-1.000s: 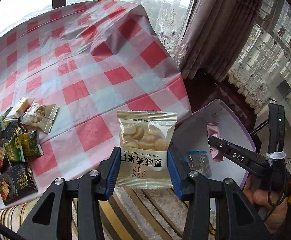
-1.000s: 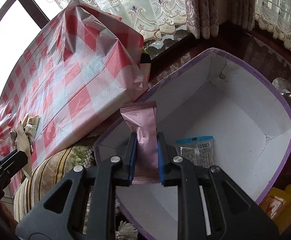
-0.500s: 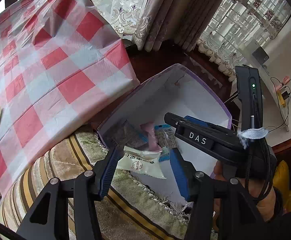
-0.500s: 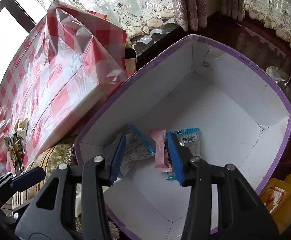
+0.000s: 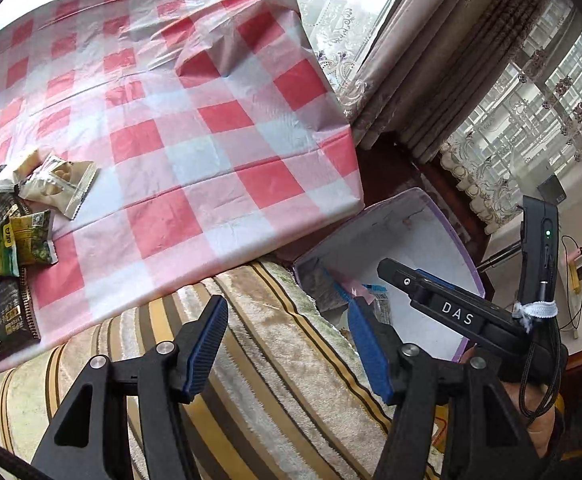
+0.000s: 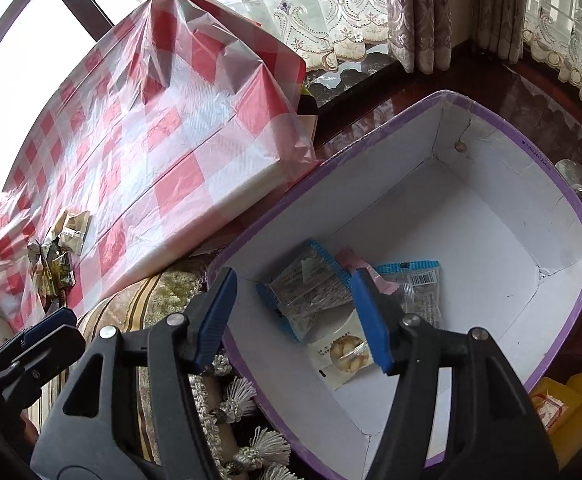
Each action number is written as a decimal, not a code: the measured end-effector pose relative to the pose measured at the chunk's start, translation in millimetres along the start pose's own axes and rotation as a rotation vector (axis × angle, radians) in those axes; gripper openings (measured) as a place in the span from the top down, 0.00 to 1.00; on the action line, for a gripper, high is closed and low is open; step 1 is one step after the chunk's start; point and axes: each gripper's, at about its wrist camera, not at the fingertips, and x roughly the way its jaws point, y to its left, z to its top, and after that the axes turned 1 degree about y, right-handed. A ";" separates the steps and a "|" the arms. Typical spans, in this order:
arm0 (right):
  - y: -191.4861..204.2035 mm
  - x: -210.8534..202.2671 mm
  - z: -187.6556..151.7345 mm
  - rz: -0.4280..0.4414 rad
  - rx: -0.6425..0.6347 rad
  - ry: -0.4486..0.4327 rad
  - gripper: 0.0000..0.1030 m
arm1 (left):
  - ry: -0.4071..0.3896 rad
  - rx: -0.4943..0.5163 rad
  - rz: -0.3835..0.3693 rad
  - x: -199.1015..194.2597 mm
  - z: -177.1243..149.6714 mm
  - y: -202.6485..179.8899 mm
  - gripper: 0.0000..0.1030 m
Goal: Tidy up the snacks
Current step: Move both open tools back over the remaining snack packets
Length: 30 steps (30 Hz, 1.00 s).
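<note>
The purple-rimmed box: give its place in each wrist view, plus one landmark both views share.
Left wrist view: the purple-rimmed box sits lower right, past the checkered tablecloth's corner, partly hidden by the right tool.
Right wrist view: the box fills the centre and right, open, with snack packets on its floor.
Shared landmark: the red-and-white checkered tablecloth, left of the box in both.

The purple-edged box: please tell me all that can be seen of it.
The box is open-topped, apparently cardboard, white inside with a purple rim and outside. It sits low beside the checked table, against a striped cushion. Inside lie two blue-edged packets, a pink wrapper and a white biscuit packet.
</note>
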 end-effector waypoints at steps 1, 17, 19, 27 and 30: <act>5.5 -1.2 0.1 0.002 -0.015 -0.001 0.37 | -0.011 -0.024 0.004 -4.8 -1.4 8.3 0.39; 102.6 -6.9 -11.0 0.013 -0.283 0.010 0.31 | -0.133 -0.345 0.066 -69.9 -39.8 138.3 0.39; 120.1 -3.6 -13.3 0.027 -0.326 0.015 0.30 | -0.142 -0.378 0.082 -75.2 -44.1 153.9 0.39; 199.8 20.9 -28.4 0.075 -0.501 0.062 0.29 | -0.169 -0.509 0.121 -88.1 -58.1 210.8 0.39; 226.4 29.8 -33.9 0.083 -0.568 0.073 0.29 | -0.176 -0.544 0.136 -91.3 -62.0 228.4 0.39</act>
